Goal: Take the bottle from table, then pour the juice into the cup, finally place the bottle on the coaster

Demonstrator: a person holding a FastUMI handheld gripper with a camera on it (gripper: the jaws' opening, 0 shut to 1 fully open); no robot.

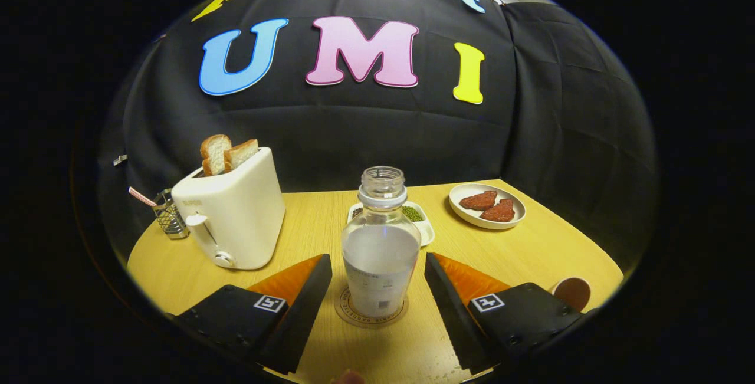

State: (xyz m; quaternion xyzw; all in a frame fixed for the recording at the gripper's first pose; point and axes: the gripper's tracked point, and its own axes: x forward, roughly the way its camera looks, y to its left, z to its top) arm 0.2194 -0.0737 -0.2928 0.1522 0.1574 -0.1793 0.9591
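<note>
A clear bottle (381,248) with an open neck and a pale label stands upright on a round coaster (371,312) on the wooden table. My gripper (377,263) is open, and the bottle stands between its two fingers without either one touching it. A gap shows on each side of the bottle. A brown cup (572,292) sits to the right, just past the right finger, partly hidden by it.
A white toaster (233,213) with two bread slices stands at the left, with a wire holder (168,216) behind it. A small dish (416,219) sits behind the bottle. A plate (487,206) with two reddish pieces lies at the back right.
</note>
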